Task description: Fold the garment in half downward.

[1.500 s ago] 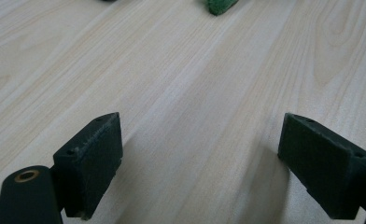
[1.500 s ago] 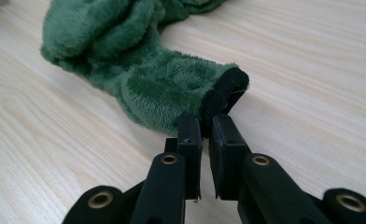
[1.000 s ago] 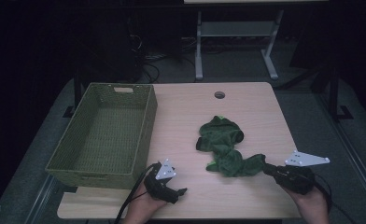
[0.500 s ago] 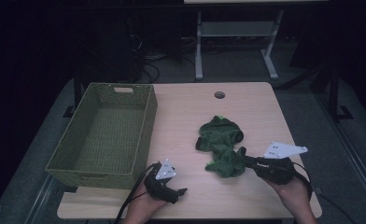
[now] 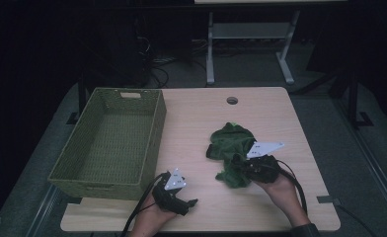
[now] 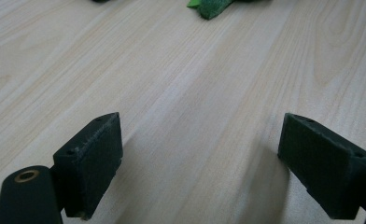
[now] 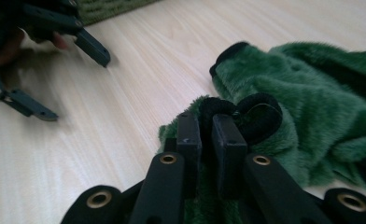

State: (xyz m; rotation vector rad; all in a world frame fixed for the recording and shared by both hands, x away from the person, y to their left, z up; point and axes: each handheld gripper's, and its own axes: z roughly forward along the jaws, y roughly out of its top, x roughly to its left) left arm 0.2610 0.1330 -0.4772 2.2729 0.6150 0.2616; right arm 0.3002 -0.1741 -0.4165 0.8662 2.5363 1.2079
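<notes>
Plush green fabric (image 5: 233, 150), a soft fleecy garment by the look of it, lies crumpled on the right half of the wooden table (image 5: 196, 118), between the centre and the near edge, well apart from the woven green basket (image 5: 107, 140) along the left edge. The right gripper (image 7: 207, 128) is clenched on a dark-trimmed fold at the garment's near end, its jaws pressed almost together with a thin pinch of cloth between them; whether that trim is a cuff or a hem is hard to tell from the close view. The left gripper (image 6: 200, 161) rests near the front edge just beside the basket's near corner, jaws spread wide over bare wood and holding nothing. The garment should handle as light, limp and yielding: it will drape and trail rather than keep its shape, and the pile may slip a little under the pads. A bunched fold or the thicker trimmed edge probably offers the surest hold, with a second grip on the far end to stop it dragging.
</notes>
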